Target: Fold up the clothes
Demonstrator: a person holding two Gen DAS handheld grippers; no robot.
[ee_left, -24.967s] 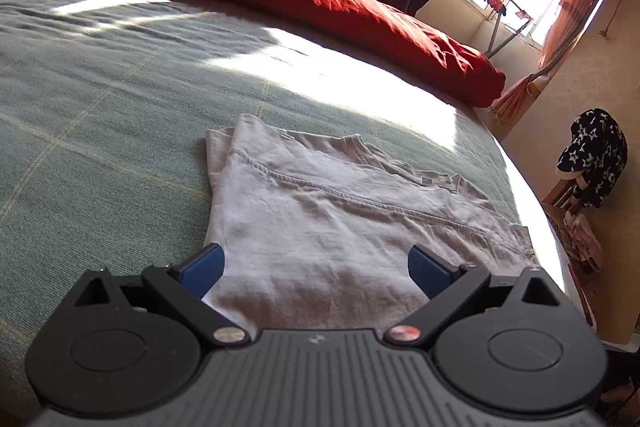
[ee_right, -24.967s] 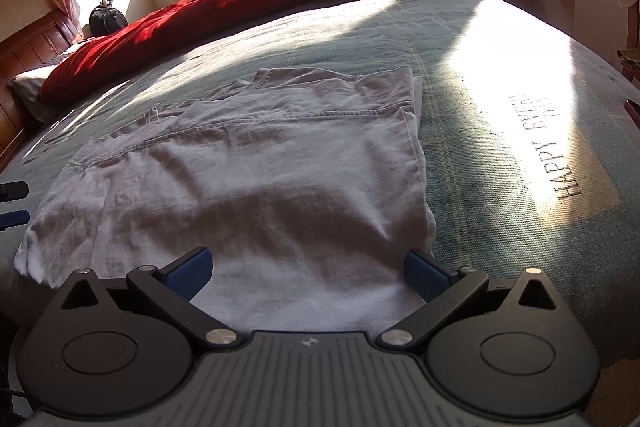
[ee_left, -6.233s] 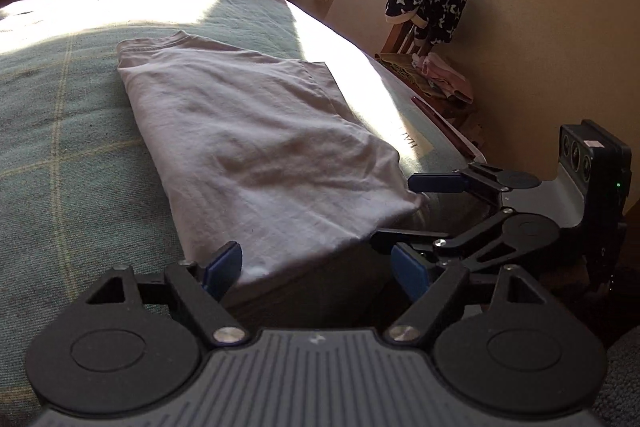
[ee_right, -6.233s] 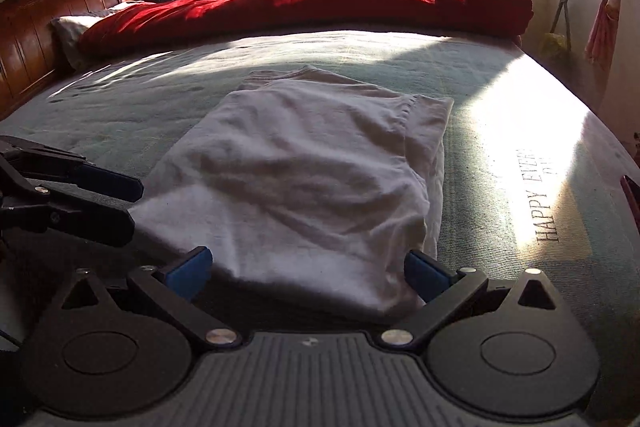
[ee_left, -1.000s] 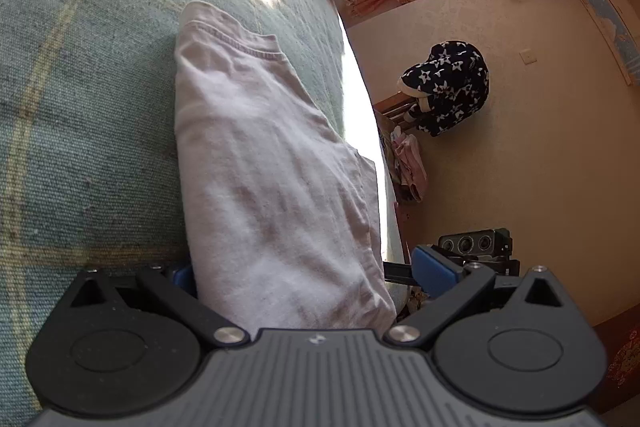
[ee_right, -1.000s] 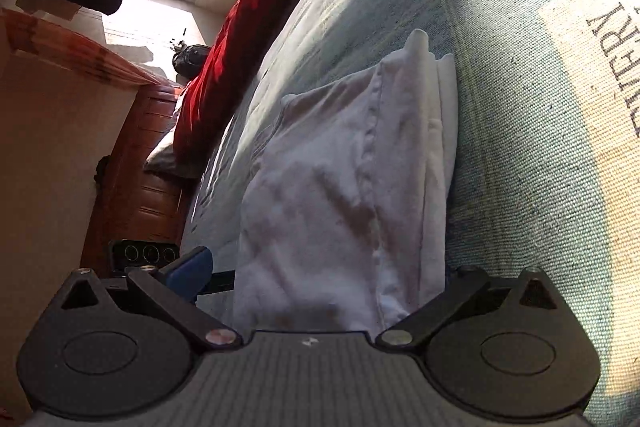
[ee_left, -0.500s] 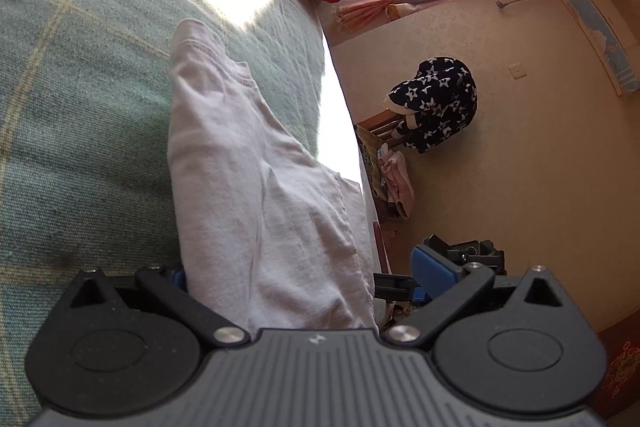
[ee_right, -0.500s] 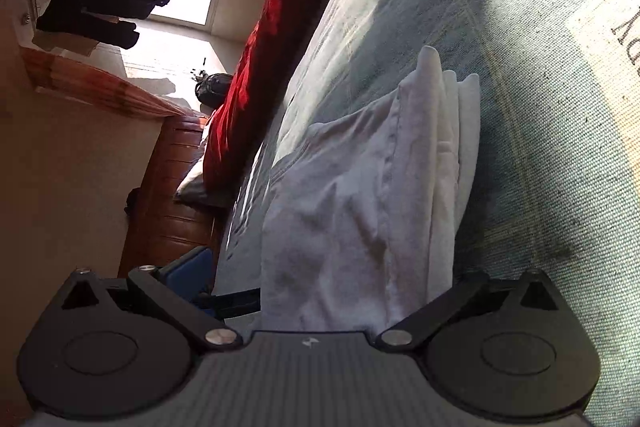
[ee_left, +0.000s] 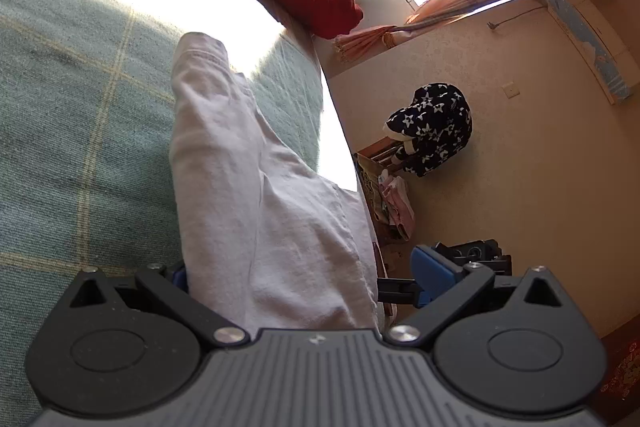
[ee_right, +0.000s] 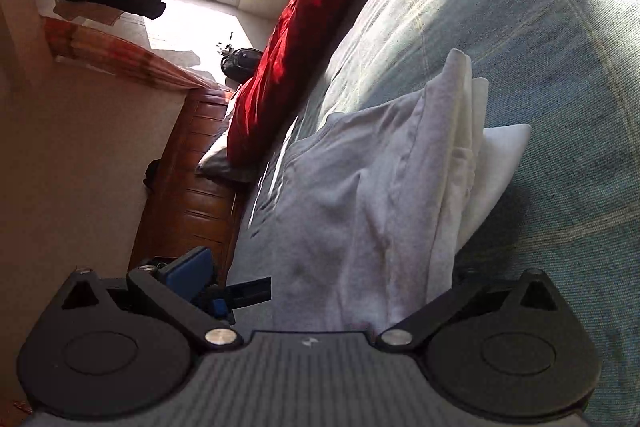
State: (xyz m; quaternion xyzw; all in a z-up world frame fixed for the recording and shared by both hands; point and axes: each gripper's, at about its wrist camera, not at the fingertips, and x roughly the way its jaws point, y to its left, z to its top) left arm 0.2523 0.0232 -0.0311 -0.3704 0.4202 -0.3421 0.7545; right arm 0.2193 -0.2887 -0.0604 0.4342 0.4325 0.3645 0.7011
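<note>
Two grippers are on the same pale shirt, one at each near corner, and I am lifting its near end up off the green bed cover. My left gripper has the cloth running between its fingers, but its jaws look wide apart, so I cannot tell if it really pinches the shirt. My right gripper is the same: one blue pad stands far off to the side, the other is hidden under the cloth. I think both hold by a lower finger under the edge, but the view is poor there.

The shirt is already folded into a long narrow strip with several layers showing at its far end. Its far end lies on the bed cover, well apart from the red quilt.

What is left, I judge, is to carry the near end over to the far end, lay it flat, and let go.
</note>
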